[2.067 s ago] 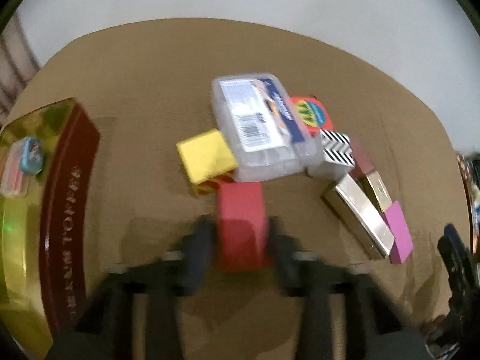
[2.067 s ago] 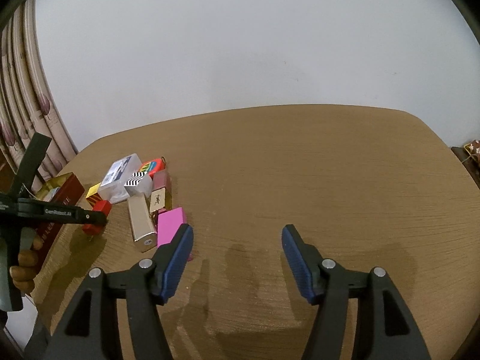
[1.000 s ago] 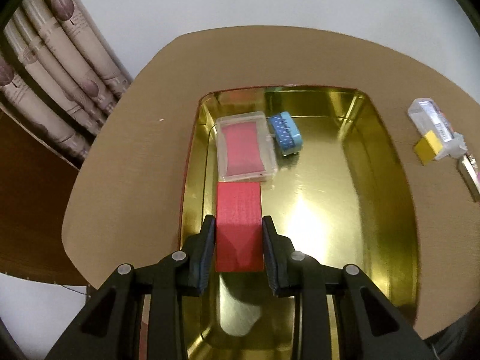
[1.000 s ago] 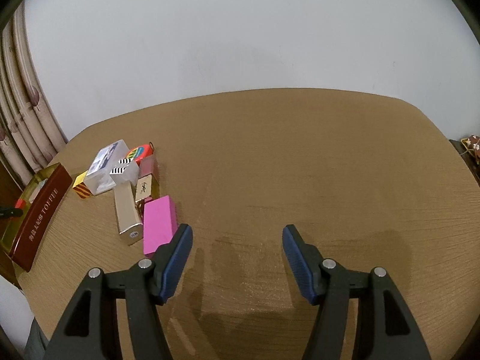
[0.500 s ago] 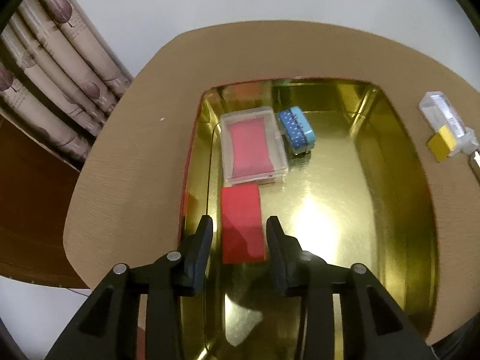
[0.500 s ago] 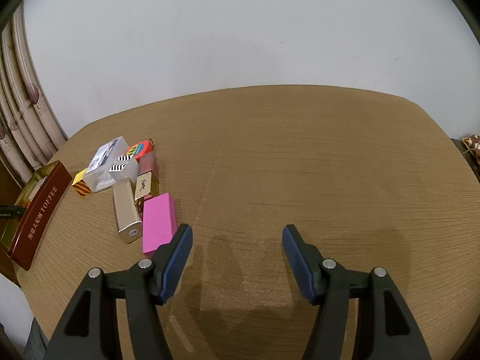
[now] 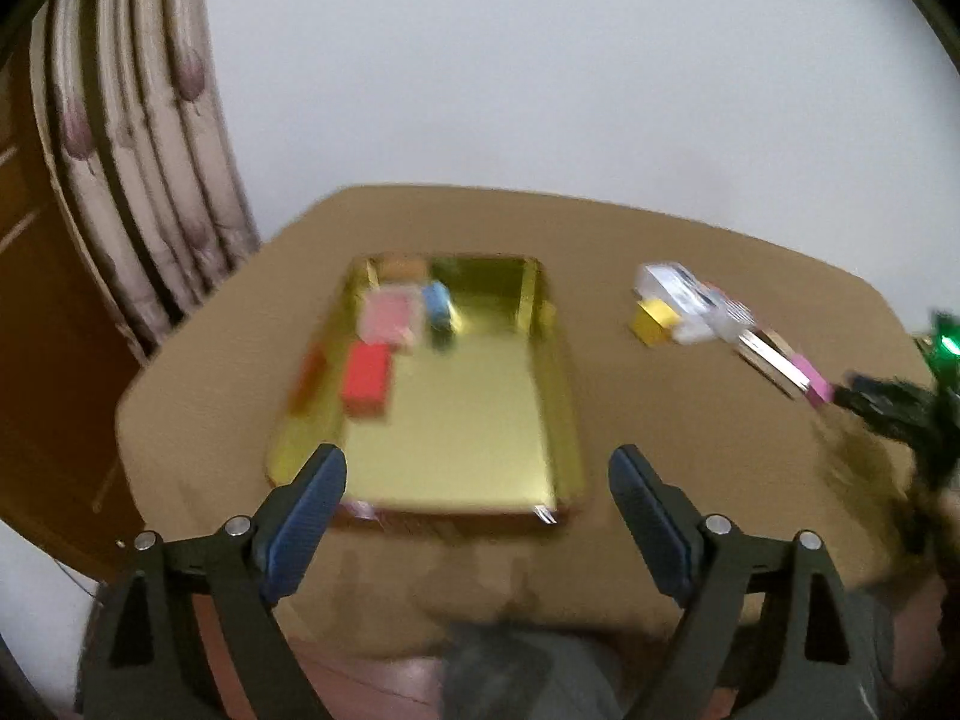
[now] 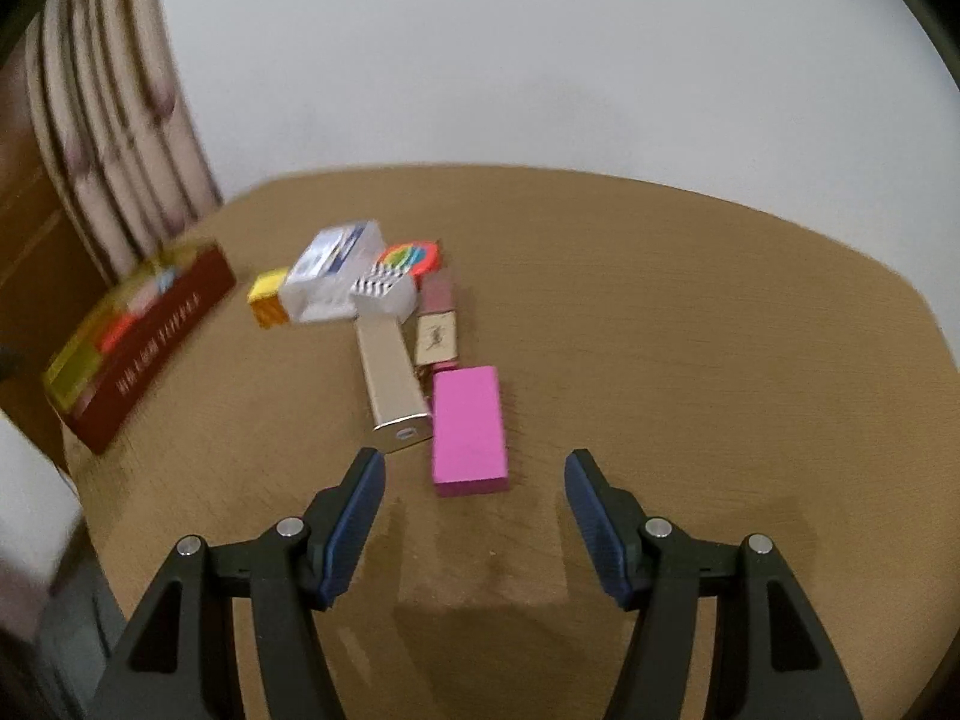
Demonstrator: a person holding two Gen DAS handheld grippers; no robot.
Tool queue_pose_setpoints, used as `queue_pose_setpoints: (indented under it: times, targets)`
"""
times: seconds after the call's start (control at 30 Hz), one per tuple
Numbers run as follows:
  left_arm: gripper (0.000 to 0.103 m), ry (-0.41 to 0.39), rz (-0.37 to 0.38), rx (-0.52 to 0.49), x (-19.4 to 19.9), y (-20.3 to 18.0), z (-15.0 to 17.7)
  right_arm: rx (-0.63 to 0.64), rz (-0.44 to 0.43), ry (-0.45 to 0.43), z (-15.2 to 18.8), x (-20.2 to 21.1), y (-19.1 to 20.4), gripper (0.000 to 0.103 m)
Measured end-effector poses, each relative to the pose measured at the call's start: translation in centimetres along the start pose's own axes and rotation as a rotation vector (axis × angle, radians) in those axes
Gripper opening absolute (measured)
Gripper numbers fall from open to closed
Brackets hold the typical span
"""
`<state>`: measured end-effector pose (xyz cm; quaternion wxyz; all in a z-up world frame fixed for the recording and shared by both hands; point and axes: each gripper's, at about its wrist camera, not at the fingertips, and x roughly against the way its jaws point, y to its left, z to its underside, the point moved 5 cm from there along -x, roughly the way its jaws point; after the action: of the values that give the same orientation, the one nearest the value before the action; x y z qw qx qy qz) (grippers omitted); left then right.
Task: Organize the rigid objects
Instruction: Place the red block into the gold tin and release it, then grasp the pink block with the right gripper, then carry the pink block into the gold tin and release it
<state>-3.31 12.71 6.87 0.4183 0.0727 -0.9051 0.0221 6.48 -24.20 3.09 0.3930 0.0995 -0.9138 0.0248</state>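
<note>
Both jaws of the left gripper [image 7: 477, 483] are spread wide and hold nothing; they stand at the near edge of the gold tin tray [image 7: 480, 456]. Inside the tray, the red block [image 7: 366, 384] lies flat at the left side. Just beyond it is a clear case with a pink inside [image 7: 390, 315], and a small blue object [image 7: 437, 302] is beside that case on the right. This view is blurred, so fine details are hard to read.

Jaws of the right gripper [image 8: 474, 474] are also spread and empty, above the brown table [image 8: 690, 330]. The pink block [image 8: 468, 429] lies on the table just in front of the fingertips, between their lines. On its left, touching or nearly touching, is a long gold box [image 8: 393, 384]. Farther away is a pile: a clear plastic box [image 8: 333, 276], a yellow cube [image 8: 267, 297], a box with black and white stripes [image 8: 384, 294], a colourful round thing [image 8: 414, 258] and a small cream box [image 8: 437, 336]. The tray's dark red side [image 8: 156, 336] shows at the far left.
</note>
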Motion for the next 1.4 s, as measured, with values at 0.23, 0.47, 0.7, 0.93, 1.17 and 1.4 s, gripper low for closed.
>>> queue_pose_setpoints:
  times: [0.23,0.47,0.7,0.93,1.17,1.4]
  targets:
    - [0.088,0.079,0.035,0.002,-0.4,-1.7,3.8,0.112,0.031,0.139,-0.4,-2.8,0.6,0.064]
    - [0.088,0.103,0.044,0.026,-1.0,-1.7,5.0,0.149,0.026,0.209,-1.3,-4.5,0.3,0.050]
    - [0.088,0.062,0.077,0.142,-0.6,-0.1,6.0,0.113,0.057,0.252,-0.6,-3.2,-0.4,0.030]
    - [0.088,0.039,-0.016,0.166,0.7,2.9,7.1,-0.002,-0.058,0.162,-2.3,2.5,1.6,0.030]
    - [0.089,0.020,0.012,0.218,1.6,4.8,7.1,0.062,-0.340,0.113,-10.6,3.1,16.4,0.030]
    - [0.093,0.015,0.023,0.228,1.5,5.5,7.3,0.066,-0.357,0.206,-14.1,-4.9,26.5,0.030]
